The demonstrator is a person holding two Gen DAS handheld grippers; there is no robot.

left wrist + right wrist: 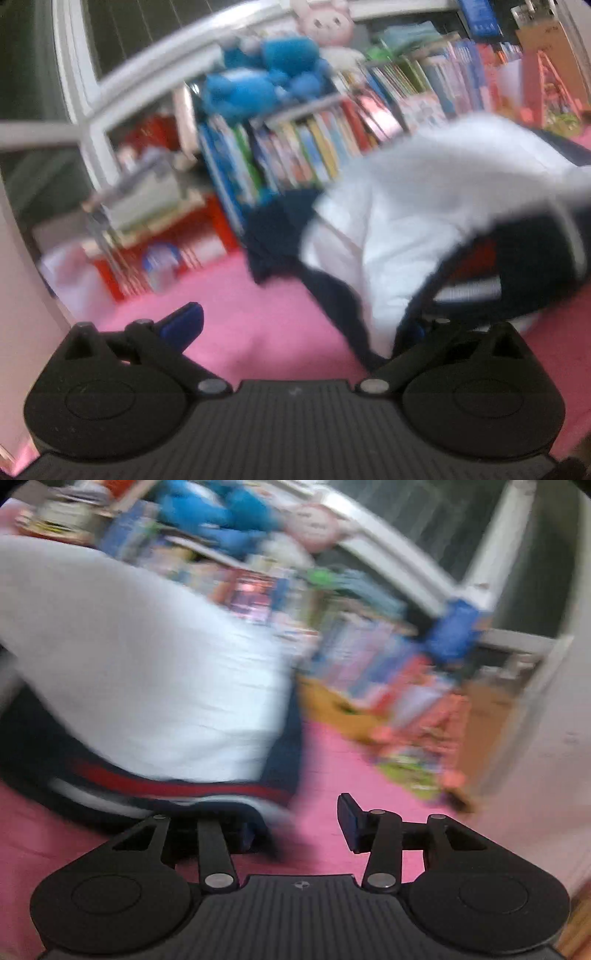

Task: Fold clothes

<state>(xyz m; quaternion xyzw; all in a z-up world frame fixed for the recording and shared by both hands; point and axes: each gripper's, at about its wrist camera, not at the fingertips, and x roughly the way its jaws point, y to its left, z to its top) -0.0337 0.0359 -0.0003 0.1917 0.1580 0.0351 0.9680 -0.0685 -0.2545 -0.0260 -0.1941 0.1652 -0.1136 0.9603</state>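
Note:
A white garment (399, 206) with navy trim and a red and white stripe lies bunched on the pink cover (266, 332). In the left wrist view its navy hem hangs over the right finger of my left gripper (297, 328). The left finger's blue pad (184, 325) stands free, far from the cloth, so the jaws are wide apart. In the right wrist view the same garment (140, 672) fills the left side, and its striped hem covers the left finger of my right gripper (297, 827). The right pad (349, 819) is bare, with pink cover showing in the gap. Both views are blurred.
Behind the garment stands a bookshelf (314, 147) packed with colourful books, with a blue plush toy (266, 77) and a pink plush rabbit (328, 22) on top. A red box (177, 251) and a white window frame (88, 92) are at the left. A pale wall (554, 738) stands at the right.

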